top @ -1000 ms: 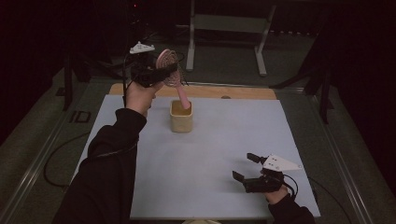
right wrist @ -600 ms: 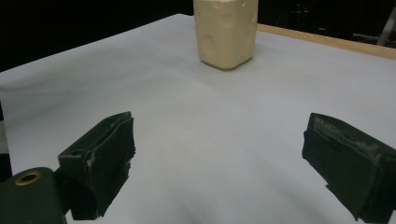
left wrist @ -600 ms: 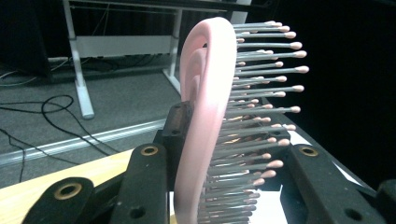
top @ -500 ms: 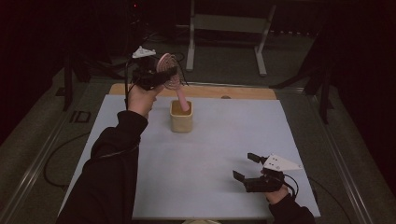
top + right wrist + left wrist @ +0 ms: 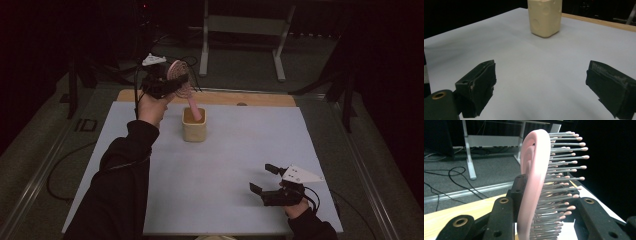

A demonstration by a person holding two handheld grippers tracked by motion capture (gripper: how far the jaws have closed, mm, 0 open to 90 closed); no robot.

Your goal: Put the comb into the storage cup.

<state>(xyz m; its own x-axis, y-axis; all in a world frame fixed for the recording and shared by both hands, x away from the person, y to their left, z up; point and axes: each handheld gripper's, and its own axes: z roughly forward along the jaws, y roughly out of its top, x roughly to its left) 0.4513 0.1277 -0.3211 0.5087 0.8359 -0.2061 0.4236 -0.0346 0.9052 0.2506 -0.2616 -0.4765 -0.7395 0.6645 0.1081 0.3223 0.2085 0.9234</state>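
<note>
At the table's far side, our left gripper (image 5: pixel 167 82) clamps the head of a pink hairbrush (image 5: pixel 181 86), its handle dipping into the cream holder (image 5: pixel 194 126). Near the right edge, our right gripper (image 5: pixel 266 181) rests on the white table (image 5: pixel 230 165), jaws spread wide and holding nothing.

A pale tabletop (image 5: pixel 225 165) with a wooden far edge; beyond it, a metal stand (image 5: pixel 245 30) and floor cables (image 5: pixel 446 173).
</note>
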